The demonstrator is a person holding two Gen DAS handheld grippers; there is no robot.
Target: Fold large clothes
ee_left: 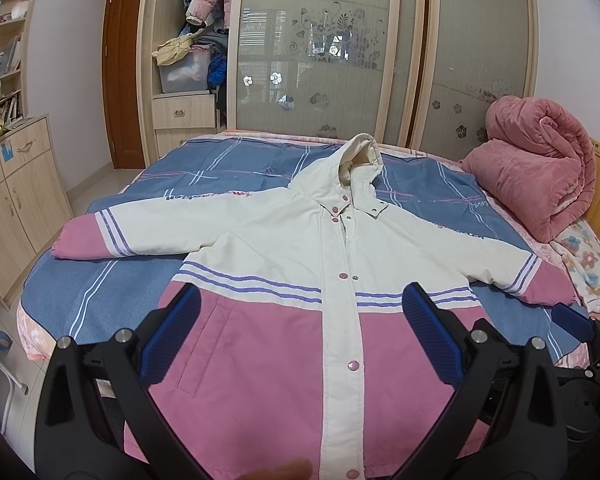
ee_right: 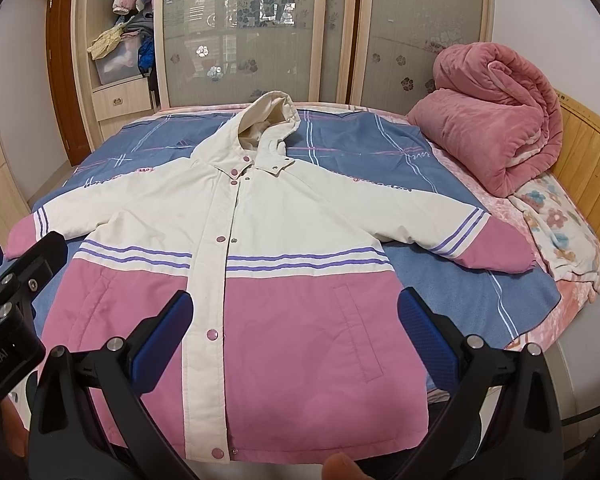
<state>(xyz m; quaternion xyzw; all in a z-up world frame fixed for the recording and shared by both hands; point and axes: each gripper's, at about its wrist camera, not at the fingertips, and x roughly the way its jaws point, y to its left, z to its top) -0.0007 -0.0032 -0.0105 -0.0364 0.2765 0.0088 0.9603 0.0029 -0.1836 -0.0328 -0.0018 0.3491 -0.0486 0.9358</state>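
1. Left hand-held gripper (ee_left: 300,320) and right hand-held gripper (ee_right: 292,320) – both spread wide, holding nothing, hovering over the hem.
2. Hooded jacket (ee_right: 284,240) lies flat, front up, snapped shut, sleeves out, on the bed (ee_right: 380,152).
3. Step: pre-fold – nxt prob. grab a sleeve, fold inward.
4. Writing: "Robot.AI" on the left unit's body; bedsheet says "love".

A home bedroom — bed (ee_left: 236,168), sliding-door wardrobe (ee_left: 320,40), rolled quilt (ee_left: 540,168).
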